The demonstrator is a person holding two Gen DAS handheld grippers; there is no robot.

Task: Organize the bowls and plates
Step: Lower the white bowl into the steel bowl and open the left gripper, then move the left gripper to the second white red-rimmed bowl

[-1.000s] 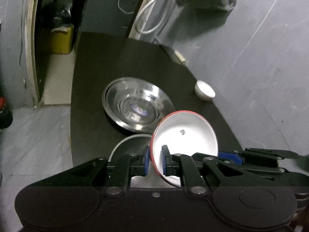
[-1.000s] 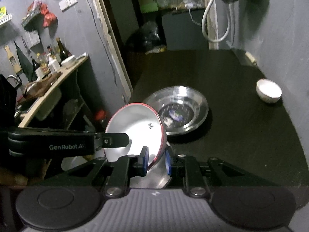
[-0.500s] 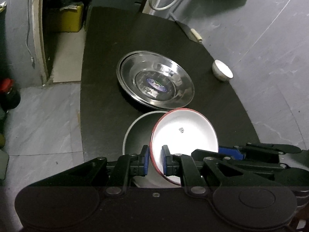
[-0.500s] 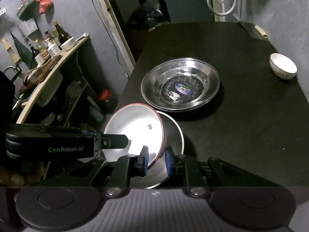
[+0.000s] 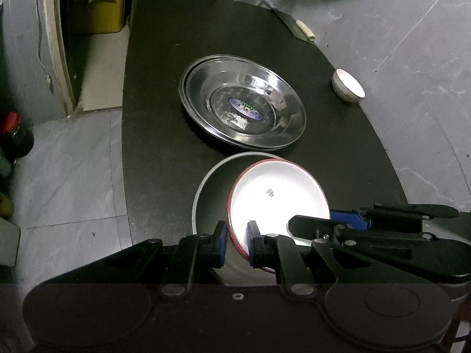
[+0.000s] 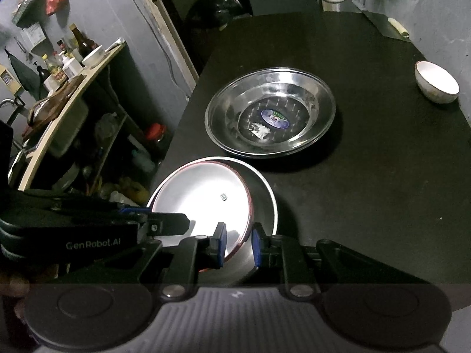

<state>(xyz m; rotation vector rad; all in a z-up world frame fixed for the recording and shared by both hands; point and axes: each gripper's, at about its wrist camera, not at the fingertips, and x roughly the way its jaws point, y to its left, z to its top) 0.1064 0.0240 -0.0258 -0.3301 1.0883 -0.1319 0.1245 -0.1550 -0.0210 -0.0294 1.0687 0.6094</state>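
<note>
Grey walls close in a dark black desk that carries everything I am working with. Far across it sits a wide, shallow steel basin with a blue sticker in its bottom, and a small white bowl stands well apart near the desk's right edge. Close to me, a red-rimmed white enamel plate lies tilted inside a larger grey-rimmed white bowl. My left claw has its blue pads either side of the plate's near-left rim, but they stand slightly apart from it. My right claw straddles the plate's right rim in the same way, gapped, not clamped.
</note>
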